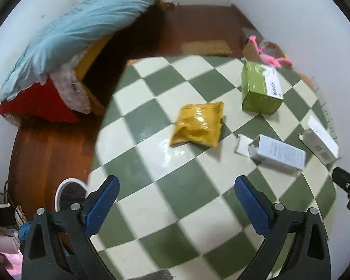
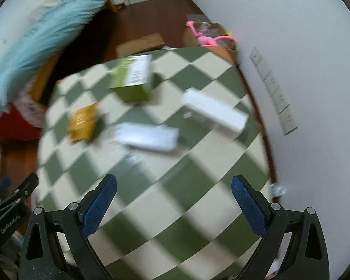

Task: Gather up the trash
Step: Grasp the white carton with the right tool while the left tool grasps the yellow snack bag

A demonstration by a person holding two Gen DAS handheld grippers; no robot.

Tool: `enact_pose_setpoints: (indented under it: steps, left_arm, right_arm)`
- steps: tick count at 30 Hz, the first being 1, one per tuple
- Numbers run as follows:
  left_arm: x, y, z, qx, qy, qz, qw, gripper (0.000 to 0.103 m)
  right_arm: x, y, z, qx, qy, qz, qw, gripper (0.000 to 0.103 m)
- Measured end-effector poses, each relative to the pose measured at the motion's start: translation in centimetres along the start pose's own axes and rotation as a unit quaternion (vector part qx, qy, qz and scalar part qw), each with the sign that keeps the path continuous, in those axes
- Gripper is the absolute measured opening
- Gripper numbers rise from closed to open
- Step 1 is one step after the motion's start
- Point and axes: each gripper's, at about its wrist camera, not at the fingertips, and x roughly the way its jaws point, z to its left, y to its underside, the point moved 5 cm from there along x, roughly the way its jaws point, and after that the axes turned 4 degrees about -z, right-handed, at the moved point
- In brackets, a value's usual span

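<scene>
Now the left gripper [image 1: 176, 192] stands wide and empty above the green-and-cream checkered table [image 1: 151, 210]; the right gripper [image 2: 174, 191] is likewise spread, holding nothing. Ahead at mid-table lies the crinkled yellow plastic pouch [image 1: 197, 124], apart from the green cardboard box [image 1: 260, 88] and two long white cartons [image 1: 277, 151]. Soft, light and slick-looking, the pouch probably takes best pinched across a puffed edge.

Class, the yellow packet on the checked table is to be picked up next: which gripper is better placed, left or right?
Probably left. The left gripper, open, faces the yellow packet almost straight ahead; from the open right gripper it lies off to the left.
</scene>
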Motion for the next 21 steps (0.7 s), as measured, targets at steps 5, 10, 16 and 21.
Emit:
enact_pose_setpoints:
  steps: [5,10,16,21]
  left_arm:
    - [3.5,-2.2,-1.9,0.003,-0.028,0.010,0.9995,0.101]
    - [4.9,-3.7,-3.6,0.020,-0.037,0.009,0.9991,0.101]
    - [5.0,-4.5,-3.5,0.025,-0.030,0.004,0.9992,0.101]
    - [4.7,-5.0,-0.3,-0.021,0.003,0.011,0.9997,0.101]
  right_arm:
    - [5.9,-4.1,-3.7,-0.044,0.048,0.034,0.997,0.094]
    - [11.2,-7.0,-5.7,-0.095,0.080,0.064,0.990,0.094]
    - [15.0,-7.1,-6.0,-0.104,0.051,0.108,0.987,0.066]
    - [13.8,-7.1,-6.7,0.007,-0.023,0.107,0.994,0.047]
